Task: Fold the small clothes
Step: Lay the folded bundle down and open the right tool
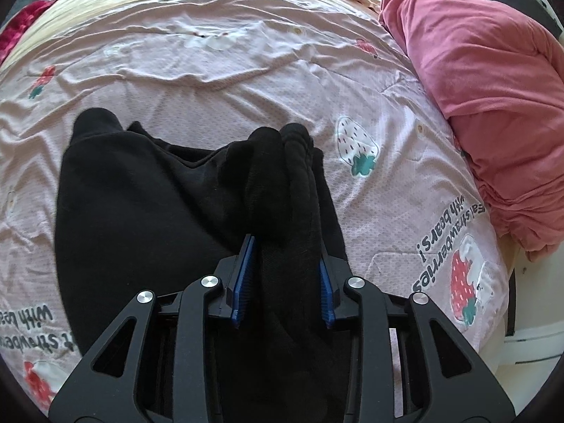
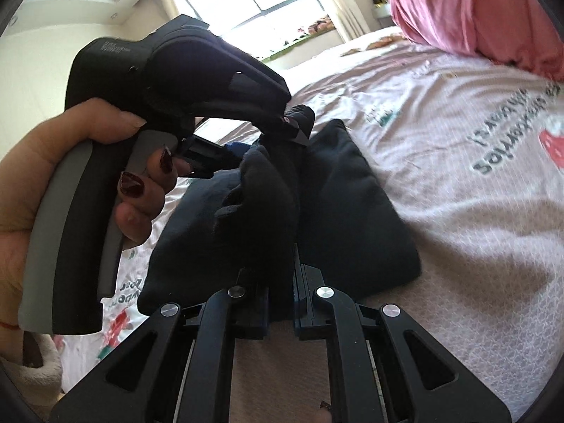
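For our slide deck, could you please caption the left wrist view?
Left gripper holding a bunched fold of the black fabric garment over the pink strawberry-print bedsheet.

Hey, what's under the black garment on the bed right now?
The black garment lies on the pink strawberry-print bedsheet, which shows all around it. Whatever is directly beneath its folds is covered. Both the left gripper and right gripper hold bunched fabric.

Black claw (image 1: pixel 287 275) linkages with silver screws, blue pads (image 1: pixel 243 282) (hand (image 2: pixel 70 176) wears dark-red nail polish).
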